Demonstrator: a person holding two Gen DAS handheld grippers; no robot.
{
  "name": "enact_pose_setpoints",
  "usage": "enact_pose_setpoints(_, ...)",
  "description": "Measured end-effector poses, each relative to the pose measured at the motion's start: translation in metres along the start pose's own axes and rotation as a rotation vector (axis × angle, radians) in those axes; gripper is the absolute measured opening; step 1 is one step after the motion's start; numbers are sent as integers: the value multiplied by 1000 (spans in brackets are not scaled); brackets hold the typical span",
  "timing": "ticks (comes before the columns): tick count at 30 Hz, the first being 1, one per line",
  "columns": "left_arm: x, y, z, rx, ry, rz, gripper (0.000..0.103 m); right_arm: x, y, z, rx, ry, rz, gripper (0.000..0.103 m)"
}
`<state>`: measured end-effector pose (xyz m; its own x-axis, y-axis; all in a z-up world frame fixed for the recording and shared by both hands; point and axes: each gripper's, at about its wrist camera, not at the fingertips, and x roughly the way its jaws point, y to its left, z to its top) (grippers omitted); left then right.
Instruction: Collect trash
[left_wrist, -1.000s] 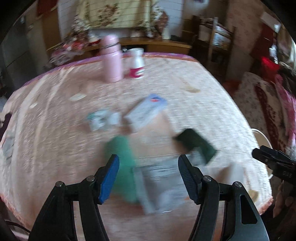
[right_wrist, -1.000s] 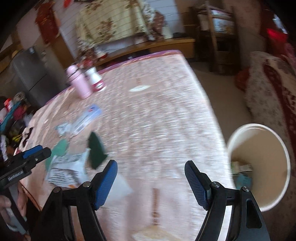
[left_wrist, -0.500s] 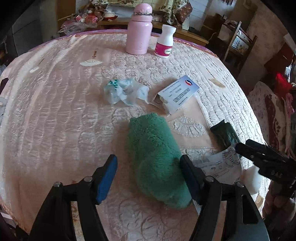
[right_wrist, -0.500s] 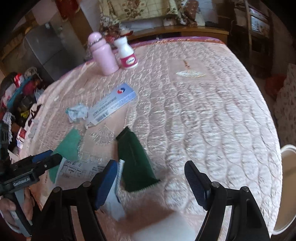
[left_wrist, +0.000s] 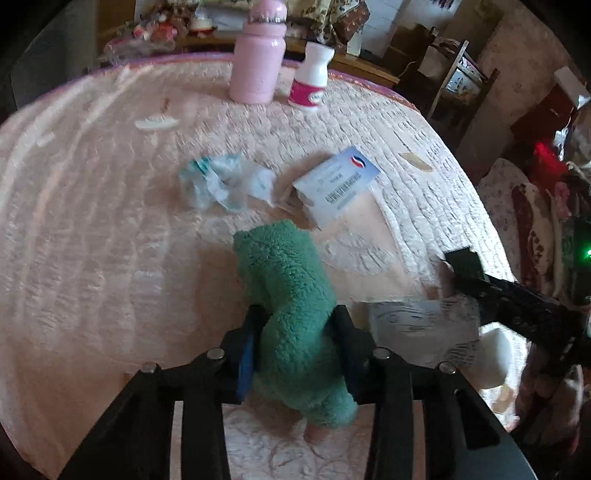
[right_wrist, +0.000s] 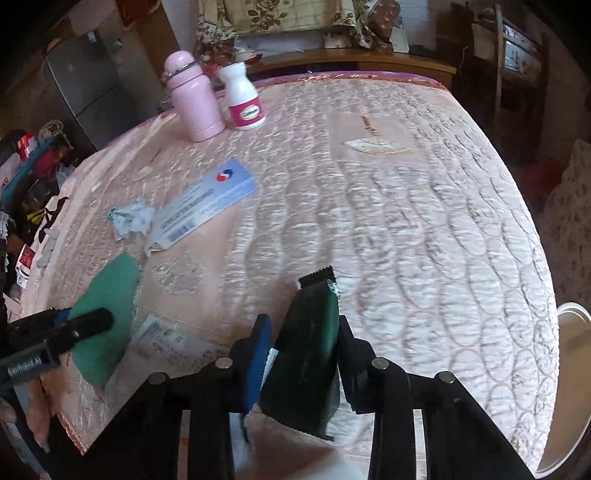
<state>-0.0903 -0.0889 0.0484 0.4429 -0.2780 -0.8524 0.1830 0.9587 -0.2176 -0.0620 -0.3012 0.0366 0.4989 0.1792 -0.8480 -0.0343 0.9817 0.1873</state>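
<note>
Mid-collection, by the look of it, with both tools loaded and most of the litter not yet picked up.

Left gripper (left_wrist: 299, 347) clamped on the green fleece cloth (left_wrist: 291, 295), fingers pressed into its near end while the far end trails toward 12 o'clock on the quilted tabletop (left_wrist: 92, 240). Right gripper (right_wrist: 301, 347) pinched shut on the dark green foil wrapper (right_wrist: 314, 332), serrated edge pointing toward 12 o'clock, the lower part hanging between the fingers (whether fully lifted clear of the quilt cannot be told).

Left on the surface, seen from the left wrist: crumpled clear plastic wrapper (left_wrist: 221, 182) at about 11 o'clock from the cloth, blue-and-white carton (left_wrist: 338, 188) at about 1 o'clock, printed paper sheet (left_wrist: 417, 328) at 3 o'clock just beside the left fingers, and a white foam-like lump (left_wrist: 495, 354) further toward 3 o'clock, partly behind the right tool. Pink flask (left_wrist: 258, 51) and white pill bottle (left_wrist: 310, 77) upright at the far edge, 12 o'clock, probably not rubbish.

White bin (right_wrist: 569, 387) at roughly 4 o'clock in the right wrist view, below the table edge, only its rim showing; contents not visible.

Judged progress: early to middle. One wrapper in hand and ready for the bin; carton, crumpled plastic, paper and lump still to gather. Cloth likely being moved aside rather than discarded, though that is a guess.
</note>
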Motion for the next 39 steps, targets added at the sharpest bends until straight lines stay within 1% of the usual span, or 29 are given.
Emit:
enact_pose_setpoints(2, -6, 2, 1, 4, -14, 3, 38, -6, -12, -2, 44, -1, 18, 41)
enact_pose_setpoints(3, -8, 4, 1, 1, -18, 2, 38, -10, -16, -3, 59, -6, 14, 56)
enact_pose_setpoints(4, -9, 6, 2, -1, -21, 2, 38, -15, -20, -4, 72, -19, 0, 66)
enact_pose_setpoints(6, -16, 8, 3, -1, -33, 8, 38, -25, -28, -6, 85, -44, -45, 66)
enact_pose_setpoints(10, -22, 8, 5, 7, -45, 9, 38, -37, -36, -11, 95, -36, -89, 66)
enact_pose_setpoints(12, -24, 4, 5, 16, -51, 10, 38, -45, -42, -14, 110, -57, -84, 66)
enact_pose_setpoints(14, -28, 1, 4, 31, -59, 10, 38, -53, -48, -16, 130, -72, -105, 66)
enact_pose_setpoints(15, -29, -1, 4, 36, -61, 10, 38, -53, -50, -16, 129, -66, -105, 66)
enact_pose_setpoints(18, -30, -5, 4, 38, -66, 4, 38, -48, -45, -19, 93, -29, -68, 66)
enact_pose_setpoints(19, -32, -5, 5, 37, -67, 0, 38, -45, -41, -19, 74, -14, -78, 62)
enact_pose_setpoints(20, -33, -6, 4, 37, -68, -2, 38, -42, -37, -20, 60, -7, -100, 56)
enact_pose_setpoints(21, -34, -7, 4, 38, -69, -3, 38, -38, -34, -20, 44, -7, -140, 39)
enact_pose_setpoints(22, -34, -8, 4, 40, -70, -3, 38, -36, -35, -20, 39, -9, -182, 37)
enact_pose_setpoints(23, -35, -8, 4, 41, -70, -5, 38, -36, -39, -19, 54, -19, -211, 37)
enact_pose_setpoints(26, -36, -11, 4, 45, -72, -9, 38, -44, -57, -18, 117, -51, -239, 38)
enact_pose_setpoints(27, -36, -12, 4, 46, -73, -11, 38, -47, -61, -17, 125, -52, -235, 41)
enact_pose_setpoints(28, -36, -13, 5, 47, -73, -13, 38, -50, -65, -17, 136, -53, -194, 43)
enact_pose_setpoints(29, -36, -13, 5, 47, -73, -15, 38, -53, -66, -18, 146, -56, -130, 48)
enact_pose_setpoints(30, -36, -14, 5, 45, -74, -18, 38, -54, -65, -18, 150, -56, -91, 63)
enact_pose_setpoints(31, -35, -15, 5, 45, -73, -20, 38, -56, -63, -18, 150, -56, -74, 65)
enact_pose_setpoints(33, -35, -17, 4, 47, -71, -21, 38, -56, -56, -19, 110, -57, -99, 65)
enact_pose_setpoints(37, -35, -19, 2, 56, -70, -15, 38, -41, -39, -21, 38, 3, -161, 65)
enact_pose_setpoints(39, -35, -20, 2, 56, -67, -15, 38, -34, -34, -22, 21, 16, -168, 65)
